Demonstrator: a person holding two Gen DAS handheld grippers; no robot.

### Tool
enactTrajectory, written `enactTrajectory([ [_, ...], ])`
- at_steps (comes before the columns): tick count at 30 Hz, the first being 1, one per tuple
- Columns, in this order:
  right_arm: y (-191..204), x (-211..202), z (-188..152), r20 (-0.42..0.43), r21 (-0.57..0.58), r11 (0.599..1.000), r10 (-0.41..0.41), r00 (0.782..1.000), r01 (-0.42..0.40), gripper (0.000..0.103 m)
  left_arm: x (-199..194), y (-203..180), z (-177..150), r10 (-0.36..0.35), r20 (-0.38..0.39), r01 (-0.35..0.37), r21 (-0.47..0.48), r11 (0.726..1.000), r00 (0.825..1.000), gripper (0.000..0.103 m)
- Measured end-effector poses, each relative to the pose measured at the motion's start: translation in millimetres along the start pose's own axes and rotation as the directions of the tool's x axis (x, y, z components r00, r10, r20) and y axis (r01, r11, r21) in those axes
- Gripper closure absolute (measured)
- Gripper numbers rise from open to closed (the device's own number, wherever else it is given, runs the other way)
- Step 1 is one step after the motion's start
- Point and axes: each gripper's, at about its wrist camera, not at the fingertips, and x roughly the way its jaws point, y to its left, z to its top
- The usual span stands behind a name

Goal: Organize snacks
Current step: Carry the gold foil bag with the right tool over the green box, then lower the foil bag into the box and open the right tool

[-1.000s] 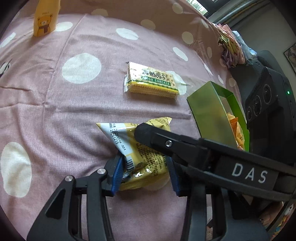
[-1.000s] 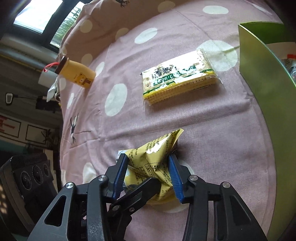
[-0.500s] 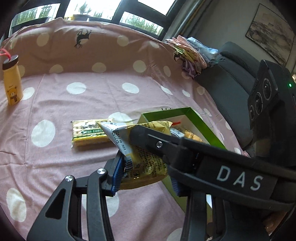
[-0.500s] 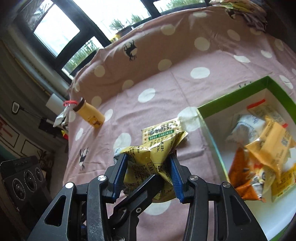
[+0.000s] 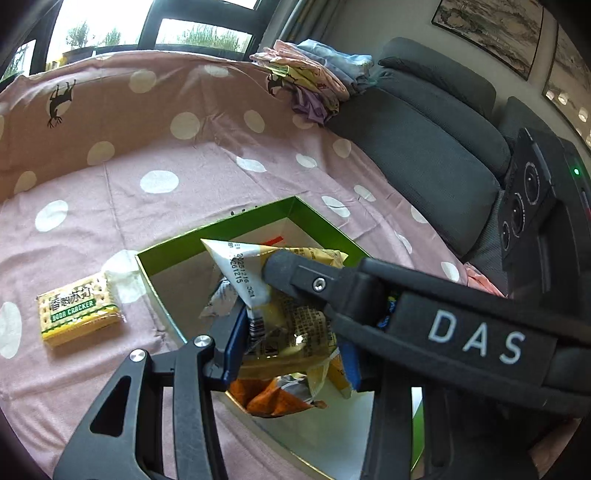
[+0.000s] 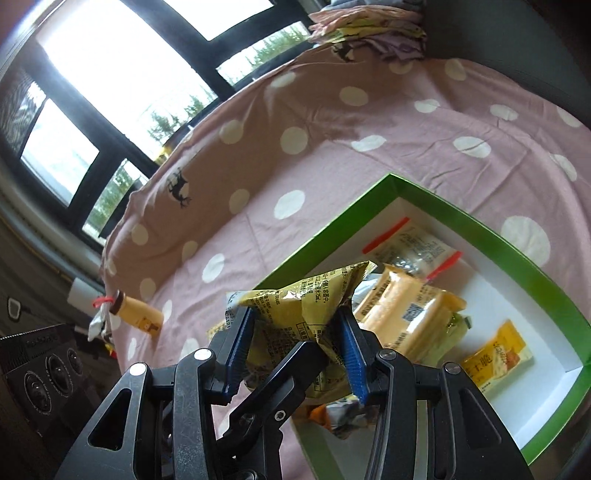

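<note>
Daylight comes in through the windows [image 6: 122, 81], which are washed out to white. The pink cloth [image 5: 207, 177] is softly lit, with weak shadows. Small glare sits on the yellow wrapper [image 6: 306, 310]. Fisheye bending curves the dark edges; focus is quite sharp.

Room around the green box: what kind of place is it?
Probably a home living room. A dark grey sofa stands beside the dotted pink cloth, framed pictures hang above the sofa, and large windows look out on greenery.
</note>
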Motion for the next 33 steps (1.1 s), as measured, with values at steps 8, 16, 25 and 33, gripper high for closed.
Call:
enactTrajectory([
  [8,-31,15,3,-0.048,0.109,0.993,-0.048,0.998,0.053,0.054,21,0,-3,0.015,-0.056,-0.017,-0.031,0.999,0.998,0.061],
  [16,-41,23,1,-0.059,0.131,0.986,-0.093,0.994,0.100,0.054,28,3,-8,0.040,-0.086,-0.045,-0.059,0.997,0.995,0.061],
  [25,-46,34,3,-0.076,0.127,0.985,-0.105,0.992,0.114,0.054,30,8,-11,0.065,-0.086,-0.070,-0.054,0.996,0.994,0.057],
  [33,-48,27,4,-0.064,0.136,0.980,-0.141,0.988,0.149,0.049,-8,17,-10,0.062,-0.035,-0.064,-0.082,0.995,0.997,0.056],
])
